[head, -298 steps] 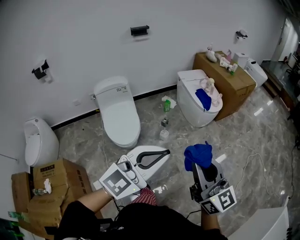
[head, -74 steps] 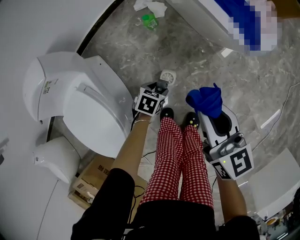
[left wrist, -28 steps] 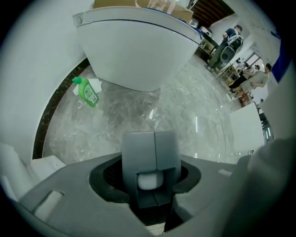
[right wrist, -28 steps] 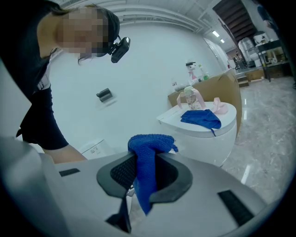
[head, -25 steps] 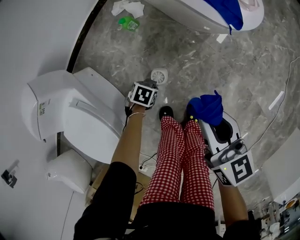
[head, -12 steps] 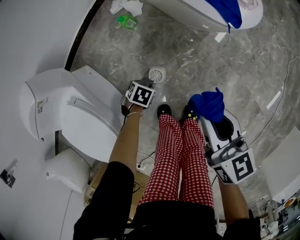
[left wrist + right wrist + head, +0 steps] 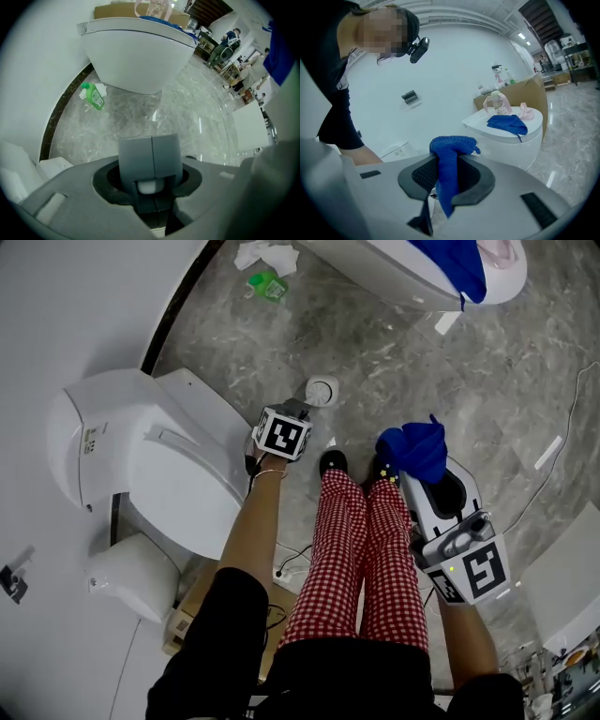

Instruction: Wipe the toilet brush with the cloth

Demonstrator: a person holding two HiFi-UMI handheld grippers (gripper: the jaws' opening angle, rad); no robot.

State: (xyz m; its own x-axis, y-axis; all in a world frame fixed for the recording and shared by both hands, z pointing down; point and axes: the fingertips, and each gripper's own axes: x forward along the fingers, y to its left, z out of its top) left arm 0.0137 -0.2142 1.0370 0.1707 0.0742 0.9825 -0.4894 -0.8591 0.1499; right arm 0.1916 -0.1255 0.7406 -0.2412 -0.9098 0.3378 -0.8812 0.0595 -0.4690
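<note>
My left gripper (image 7: 301, 410) points steeply down at the floor beside a white toilet (image 7: 178, 484), right by a small white round piece (image 7: 323, 390) on the tiles. In the left gripper view its grey fingers (image 7: 136, 157) meet along a seam, with a white rounded end (image 7: 147, 186) pinched below them, seemingly the brush handle. These jaws have just been closing. The brush head is hidden. My right gripper (image 7: 410, 472) is shut on a bunched blue cloth (image 7: 412, 451), which hangs between its pads (image 7: 451, 159).
The person's legs in red check trousers (image 7: 361, 559) stand between the grippers. A second toilet (image 7: 394, 268) with another blue cloth (image 7: 459, 263) on its lid is ahead. A green bottle (image 7: 269, 285) lies near the wall. Cardboard boxes (image 7: 187, 615) sit behind the left toilet.
The left gripper stays over the same spot by the white round piece, only slightly shifted in the head view. The right gripper keeps the blue cloth where it was.
</note>
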